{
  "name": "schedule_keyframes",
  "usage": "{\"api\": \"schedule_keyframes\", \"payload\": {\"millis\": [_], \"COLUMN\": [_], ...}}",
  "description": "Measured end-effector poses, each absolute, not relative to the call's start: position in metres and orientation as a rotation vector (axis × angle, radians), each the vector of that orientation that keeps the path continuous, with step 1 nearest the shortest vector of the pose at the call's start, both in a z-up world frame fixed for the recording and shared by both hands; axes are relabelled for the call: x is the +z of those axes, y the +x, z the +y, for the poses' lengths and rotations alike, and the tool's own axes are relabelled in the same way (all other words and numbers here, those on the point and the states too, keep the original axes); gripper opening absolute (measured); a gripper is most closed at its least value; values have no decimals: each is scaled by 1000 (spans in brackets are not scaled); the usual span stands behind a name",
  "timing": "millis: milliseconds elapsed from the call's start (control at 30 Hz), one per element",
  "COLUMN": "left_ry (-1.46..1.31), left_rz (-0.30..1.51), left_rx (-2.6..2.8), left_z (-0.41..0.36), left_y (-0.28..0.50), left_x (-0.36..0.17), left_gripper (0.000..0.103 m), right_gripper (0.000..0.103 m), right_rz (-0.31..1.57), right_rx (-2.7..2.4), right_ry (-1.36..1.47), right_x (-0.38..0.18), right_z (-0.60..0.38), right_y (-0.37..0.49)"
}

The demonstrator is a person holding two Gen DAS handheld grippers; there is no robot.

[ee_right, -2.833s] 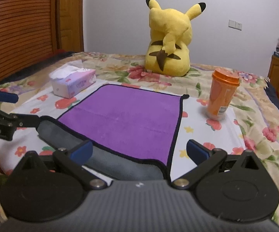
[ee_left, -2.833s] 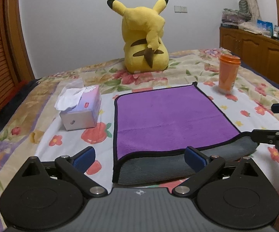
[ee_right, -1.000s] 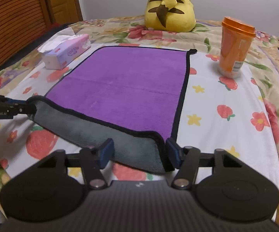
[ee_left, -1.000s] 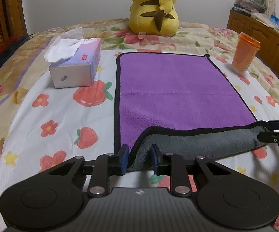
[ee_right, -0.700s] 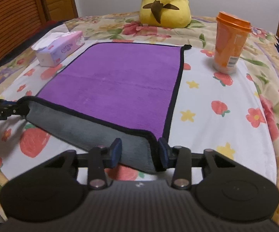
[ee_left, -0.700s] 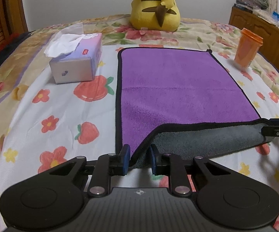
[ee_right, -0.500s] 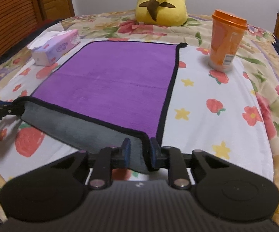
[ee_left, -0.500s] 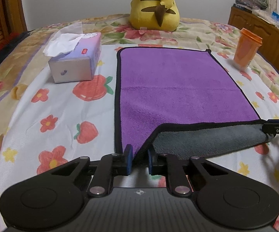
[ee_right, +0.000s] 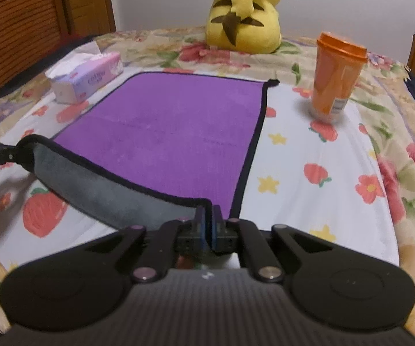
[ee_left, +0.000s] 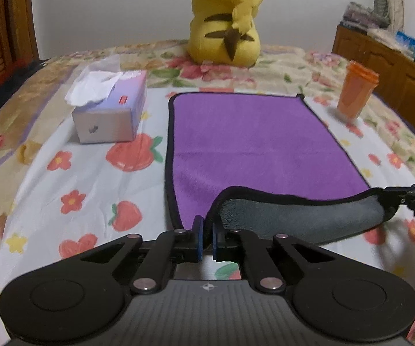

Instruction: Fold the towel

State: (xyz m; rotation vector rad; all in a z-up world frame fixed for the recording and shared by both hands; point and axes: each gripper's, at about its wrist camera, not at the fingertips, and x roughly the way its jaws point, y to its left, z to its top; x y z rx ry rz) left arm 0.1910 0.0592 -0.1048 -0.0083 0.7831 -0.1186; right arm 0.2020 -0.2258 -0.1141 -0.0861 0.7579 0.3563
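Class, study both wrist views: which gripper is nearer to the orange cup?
Right. The right gripper pinches the towel corner on the orange cup side; the left gripper pinches the opposite corner, on the tissue box side.

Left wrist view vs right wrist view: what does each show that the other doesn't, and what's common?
Only the left wrist view: the wooden cabinet with clutter on top, and the right gripper seen from the side, clamped on the towel's near right corner.

Only the right wrist view: the printed side of the tissue box, and the left gripper from the side.

Both: purple towel, its grey underside lifted along the near edge, yellow plush toy, orange cup, floral bedsheet.
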Motion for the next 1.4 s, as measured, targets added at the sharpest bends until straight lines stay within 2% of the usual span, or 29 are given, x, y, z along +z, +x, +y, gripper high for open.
{"api": "schedule_keyframes", "payload": {"millis": [667,1400], "left_ry": [6,-13], "left_rz": [750,629], "left_rx": [-124,-135], "left_z": [49,50], "left_y": [184,214], "left_x": [-102,-66], "left_gripper": [9,8], "right_gripper": [4,4], "right_rz": [698,540], "right_rx": [333,376], "right_ry": [-27,-81], "right_x": [-105,-76], "right_z": [-233,-227], "right_y": [195,224]}}
